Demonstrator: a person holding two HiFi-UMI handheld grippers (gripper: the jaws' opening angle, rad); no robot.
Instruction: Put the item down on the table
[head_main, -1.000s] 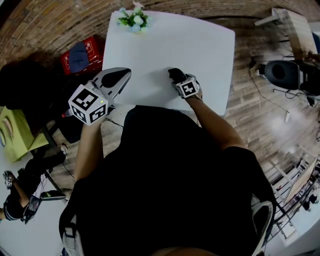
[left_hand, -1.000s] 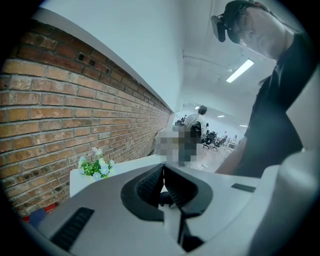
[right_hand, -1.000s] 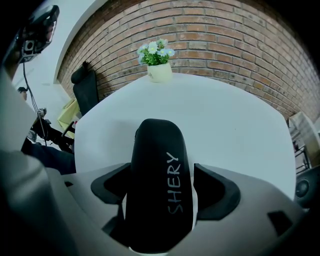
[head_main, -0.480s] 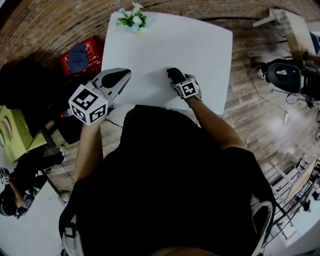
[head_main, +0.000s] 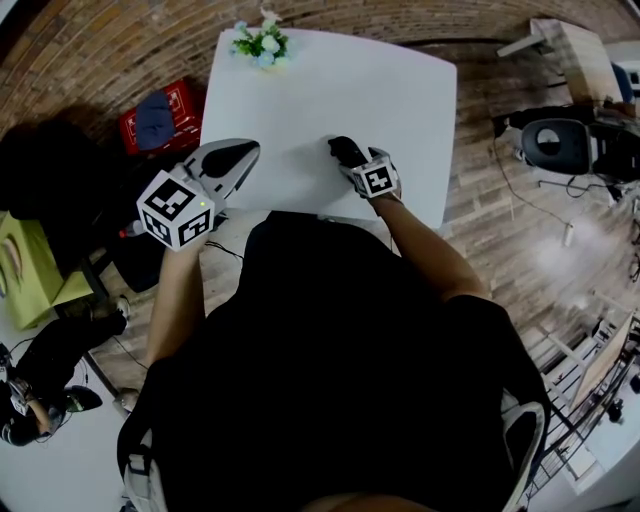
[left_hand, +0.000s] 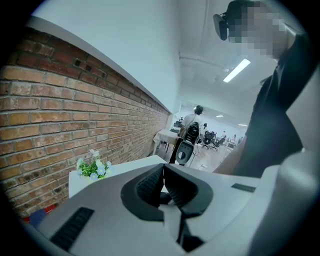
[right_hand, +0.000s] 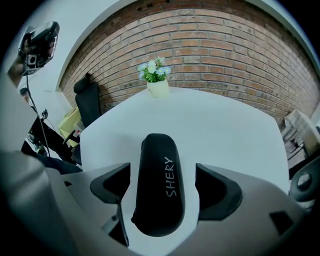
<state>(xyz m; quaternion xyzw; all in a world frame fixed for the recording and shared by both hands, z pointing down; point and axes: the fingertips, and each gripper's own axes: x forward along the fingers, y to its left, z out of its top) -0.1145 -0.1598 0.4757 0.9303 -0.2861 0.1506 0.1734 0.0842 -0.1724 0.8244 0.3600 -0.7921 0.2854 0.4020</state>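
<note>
Black case (right_hand: 159, 192), lettered SHERY: lying flat on the white counter (head_main: 340, 90), long axis running near to far. Sitting close to the near edge, a little right of the middle.

Right gripper (right_hand: 163, 169): hanging over the case, pointing steeply down. Fingers (right_hand: 215, 187) standing wide, having just been opening. Flanking the case left and right, with a strip of bare counter showing in each gap; pressing on nothing.

Left gripper (left_hand: 163, 172): hovering at the near left corner of the counter, well apart from the case. Fingers (left_hand: 150, 187) lying closed together, holding nothing.

Open room: lying bare from the case out to the far edge and across to the right edge.

Flower pot (head_main: 262, 42): standing at the far edge toward the left corner, well apart from the case.

Brick wall (right_hand: 210, 45): running just beyond the far edge.

Red crate (head_main: 160, 115): sitting on the floor off the left edge.
</note>
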